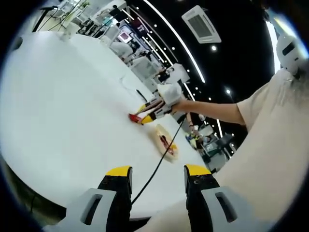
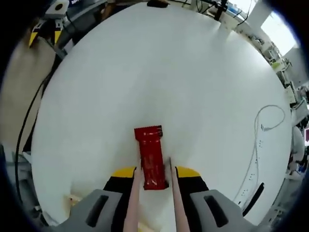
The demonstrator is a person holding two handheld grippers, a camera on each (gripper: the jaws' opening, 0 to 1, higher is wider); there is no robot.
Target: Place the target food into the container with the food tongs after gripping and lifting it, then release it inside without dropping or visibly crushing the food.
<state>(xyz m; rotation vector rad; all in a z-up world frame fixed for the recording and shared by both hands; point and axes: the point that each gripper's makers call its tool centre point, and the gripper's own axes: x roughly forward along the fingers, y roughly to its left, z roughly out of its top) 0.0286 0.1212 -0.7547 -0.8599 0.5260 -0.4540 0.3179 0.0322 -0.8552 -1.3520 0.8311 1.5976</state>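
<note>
Between the jaws of my right hand-held gripper (image 2: 154,176) I am pinching a pair of pale food tongs (image 2: 153,203), whose tips are straddling the near end of a red packet (image 2: 150,157) lying flat on the white bench (image 2: 159,72). I am idling my left hand-held gripper (image 1: 158,173) spread and empty at the bench edge, looking toward the shallow container (image 1: 164,141). I judge the gripping step is just beginning, and next I am needing a gentle squeeze, then a lift across.

A white table (image 2: 159,67) is seen across both views. A white power strip with its looped cord (image 2: 260,130) is laid toward three o'clock, ceiling lights (image 1: 166,29) at twelve.
</note>
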